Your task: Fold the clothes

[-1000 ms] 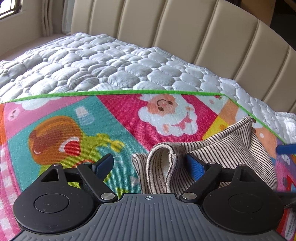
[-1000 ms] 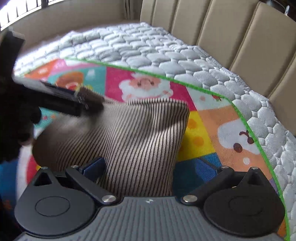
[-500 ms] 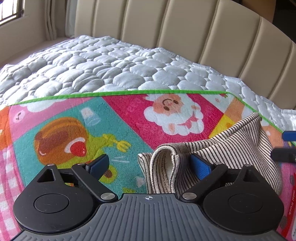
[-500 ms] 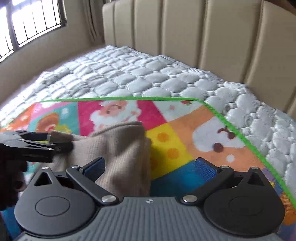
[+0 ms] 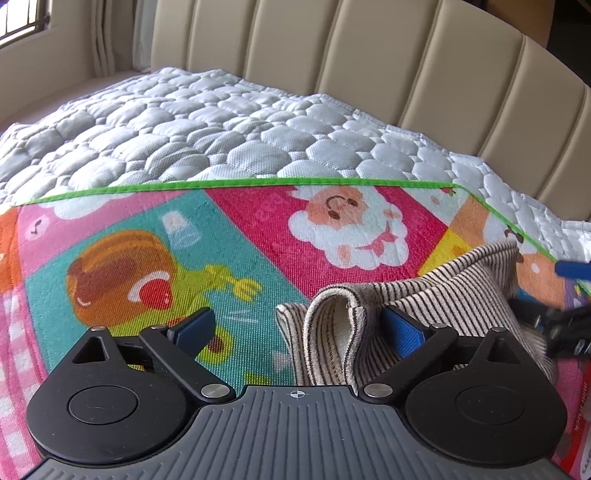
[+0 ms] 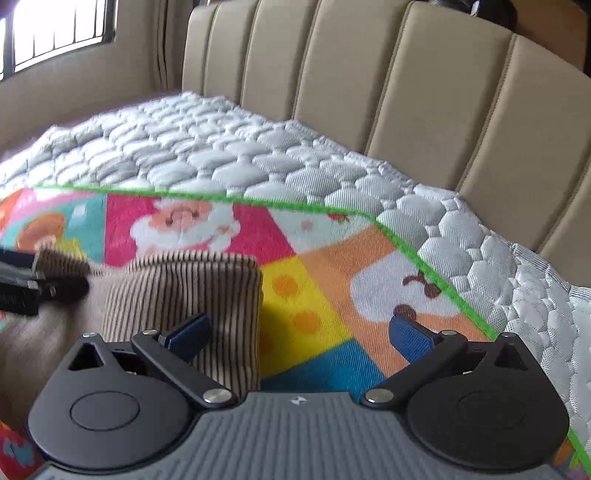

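A beige garment with thin dark stripes (image 5: pixel 443 291) lies folded on the colourful play mat (image 5: pixel 155 266). My left gripper (image 5: pixel 298 330) stands wide open over its left end. A rolled fold of the cloth sits between the fingers, close to the right pad, and nothing presses on it. In the right wrist view the garment (image 6: pixel 177 291) lies low at the left, its right edge beside the left finger. My right gripper (image 6: pixel 299 334) is open with only mat between its pads. Each gripper shows at the edge of the other's view: the right one (image 5: pixel 569 328), the left one (image 6: pixel 22 291).
The play mat has a green border (image 6: pixel 406 243) and lies on a grey quilted mattress (image 5: pixel 207 136). A beige padded headboard (image 6: pixel 406 92) stands behind it. A window (image 6: pixel 55 33) is at the far left.
The left jaws have spread a little wider around the fold. The right gripper has swung off to the right, so the garment now lies by its left finger instead of between the fingers.
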### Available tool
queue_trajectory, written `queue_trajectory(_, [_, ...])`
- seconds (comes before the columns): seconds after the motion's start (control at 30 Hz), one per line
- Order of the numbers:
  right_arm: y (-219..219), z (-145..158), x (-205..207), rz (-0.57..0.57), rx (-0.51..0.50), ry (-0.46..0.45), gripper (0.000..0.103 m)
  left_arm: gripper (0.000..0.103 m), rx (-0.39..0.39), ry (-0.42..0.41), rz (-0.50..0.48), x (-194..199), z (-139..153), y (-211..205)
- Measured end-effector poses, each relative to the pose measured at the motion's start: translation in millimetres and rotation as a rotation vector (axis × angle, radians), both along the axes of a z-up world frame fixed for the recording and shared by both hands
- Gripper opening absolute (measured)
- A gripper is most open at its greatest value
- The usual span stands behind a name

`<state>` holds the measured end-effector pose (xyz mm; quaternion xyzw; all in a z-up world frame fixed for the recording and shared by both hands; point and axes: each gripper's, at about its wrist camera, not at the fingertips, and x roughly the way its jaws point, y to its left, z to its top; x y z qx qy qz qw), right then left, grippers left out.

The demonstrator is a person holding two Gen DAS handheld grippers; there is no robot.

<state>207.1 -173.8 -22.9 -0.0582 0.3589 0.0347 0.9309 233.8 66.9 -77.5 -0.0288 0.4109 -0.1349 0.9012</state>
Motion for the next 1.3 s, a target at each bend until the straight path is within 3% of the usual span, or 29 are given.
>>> queue_trajectory(0.1, [-4,-7,13,-0.040,0.022,0.032,0.103,0.101,-0.006,0.005,0.005,0,-1,1])
queue_trajectory(0.2, [-5,-30,19,-0.045,-0.021,0.096,0.103,0.101,-0.009,0.008,0.004,1,-1,1])
queue_trajectory(0.47, [5,-27,7,-0.038,-0.077,0.062,0.103,0.102,-0.003,0.009,0.011,0,-1,-1])
queue_trajectory(0.6, [-10,-5,-13,-0.097,0.086,0.129,0.103,0.102,0.013,0.005,0.018,-4,2,-2])
queue_trajectory(0.73, [-26,12,-44,-0.164,0.391,0.241,0.103,0.102,-0.009,0.014,0.032,-7,2,3])
queue_trajectory(0.9, [-28,-3,-84,-0.264,0.751,0.375,0.098,0.102,-0.085,0.053,0.070,-11,-1,15])
queue_trajectory(1.0, [-14,-16,-95,-0.276,0.816,0.415,0.094,0.102,-0.106,0.063,0.077,-13,-1,21])
queue_trajectory(1.1, [4,-27,-92,-0.283,0.801,0.428,0.094,0.102,-0.098,0.053,0.071,-15,0,20])
queue_trajectory(1.23, [13,-49,-77,-0.327,0.858,0.397,0.094,0.102,-0.085,0.044,0.058,-15,2,19])
queue_trajectory(1.3, [12,-56,-67,-0.321,0.865,0.390,0.089,0.102,-0.057,0.029,0.058,-18,9,21])
